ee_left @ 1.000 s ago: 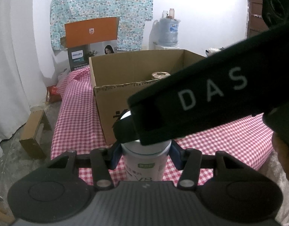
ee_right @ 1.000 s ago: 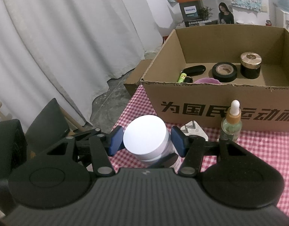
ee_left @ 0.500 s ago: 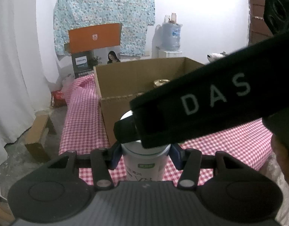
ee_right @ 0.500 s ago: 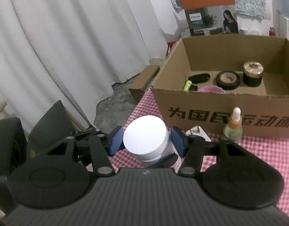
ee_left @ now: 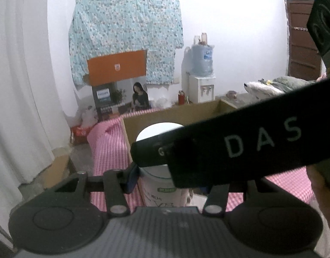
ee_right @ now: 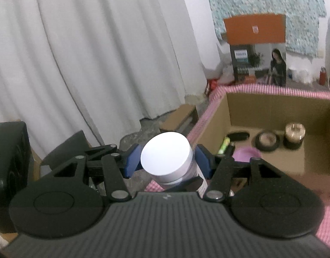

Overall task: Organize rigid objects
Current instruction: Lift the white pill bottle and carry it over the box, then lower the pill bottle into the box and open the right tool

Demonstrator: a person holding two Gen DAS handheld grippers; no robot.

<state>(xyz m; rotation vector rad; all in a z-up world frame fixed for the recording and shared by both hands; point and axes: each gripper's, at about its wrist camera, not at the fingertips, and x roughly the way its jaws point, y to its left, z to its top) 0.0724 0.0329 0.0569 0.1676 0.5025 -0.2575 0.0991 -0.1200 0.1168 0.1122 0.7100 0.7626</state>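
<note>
Lifting white bottle off the tabletop versus a second ago, both grippers' jaws clamped on it, left and right, now level with cardboard box rim, drop-in next.

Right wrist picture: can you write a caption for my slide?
Hand-held gripper clamps a white-lidded bottle beside the open cardboard box holding a tape roll and gold-lidded jar.

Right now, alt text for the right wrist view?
The right gripper is shut on a white-lidded cylindrical bottle, both blue pads on its sides. Right of it, an open brown cardboard box holds a black tape roll, a gold-lidded black jar and a pink lid.
</note>
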